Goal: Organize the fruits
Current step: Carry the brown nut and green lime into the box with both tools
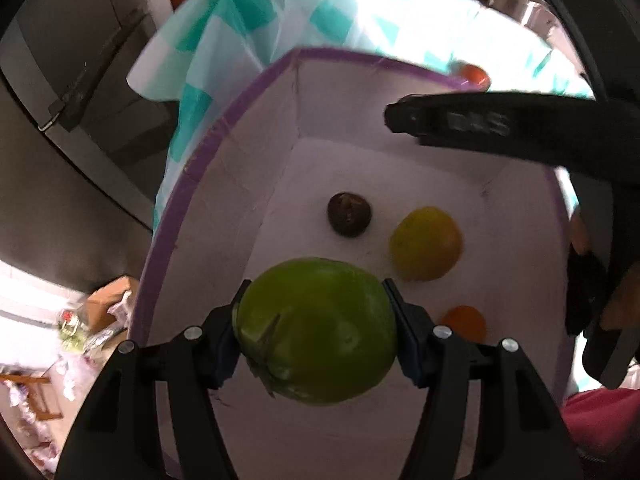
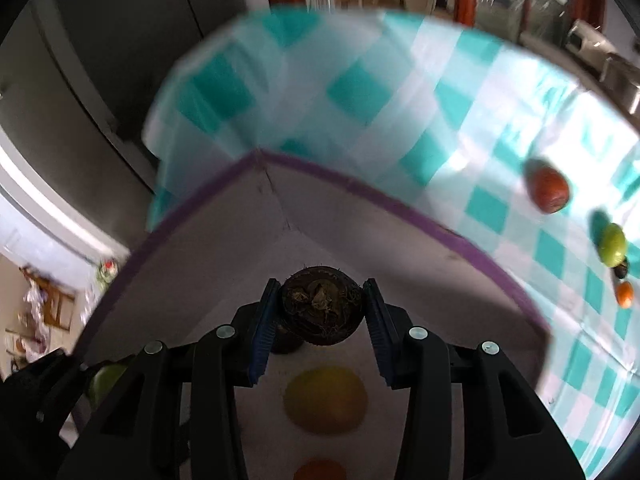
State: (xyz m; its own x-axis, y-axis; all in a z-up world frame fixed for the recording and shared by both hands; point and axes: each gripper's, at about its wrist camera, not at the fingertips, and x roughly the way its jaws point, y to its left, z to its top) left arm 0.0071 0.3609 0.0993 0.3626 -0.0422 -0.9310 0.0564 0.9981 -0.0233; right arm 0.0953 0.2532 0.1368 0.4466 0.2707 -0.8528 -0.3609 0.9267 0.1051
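My left gripper (image 1: 316,334) is shut on a large green fruit (image 1: 316,332) and holds it over the purple-rimmed box (image 1: 192,168). On the box floor lie a dark brown fruit (image 1: 349,214), a yellow-orange fruit (image 1: 426,243) and a small orange fruit (image 1: 466,322). My right gripper (image 2: 320,312) is shut on another dark brown fruit (image 2: 322,306) above the same box (image 2: 400,200); the yellow-orange fruit (image 2: 326,398) lies below it. The right gripper's arm shows black in the left wrist view (image 1: 500,128).
The box stands on a teal-and-white checked tablecloth (image 2: 360,92). On the cloth to the right lie a red fruit (image 2: 549,190), a green fruit (image 2: 614,244) and a small orange fruit (image 2: 624,294). A dark cabinet stands at the left beyond the table's edge.
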